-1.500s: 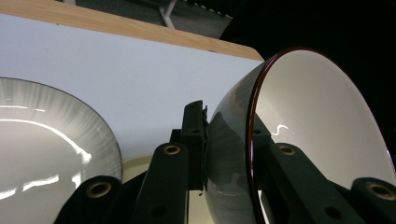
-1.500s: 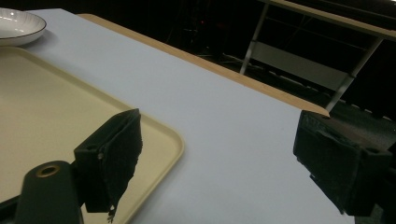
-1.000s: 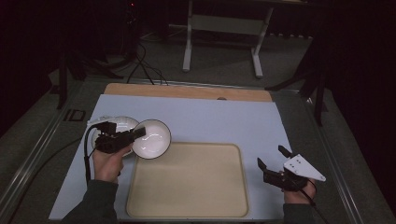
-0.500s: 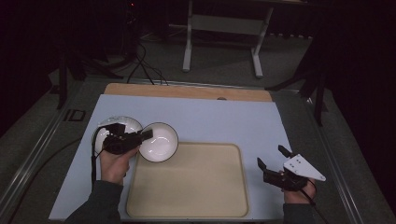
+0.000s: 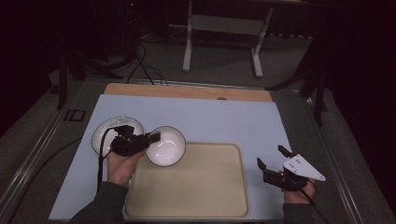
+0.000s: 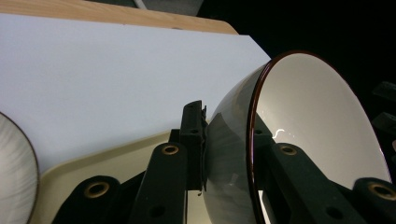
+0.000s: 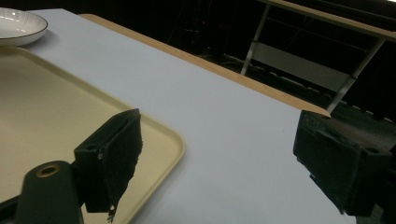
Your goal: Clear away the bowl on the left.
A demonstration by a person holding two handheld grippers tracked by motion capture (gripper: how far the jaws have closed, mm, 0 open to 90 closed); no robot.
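One round glossy white bowl (image 5: 166,145), dark-rimmed, over smooth cream tray (image 5: 196,191).

A white bowl (image 5: 166,145) with a dark rim, a cream tray (image 5: 201,196), a pale blue mat (image 5: 224,116).

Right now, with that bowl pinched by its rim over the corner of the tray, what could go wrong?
The left gripper holds the bowl only by its rim, so the bowl could tilt or slip out. Lowered carelessly, it may land on the tray edge and tip. Swinging back, it could knock the plate beside it.
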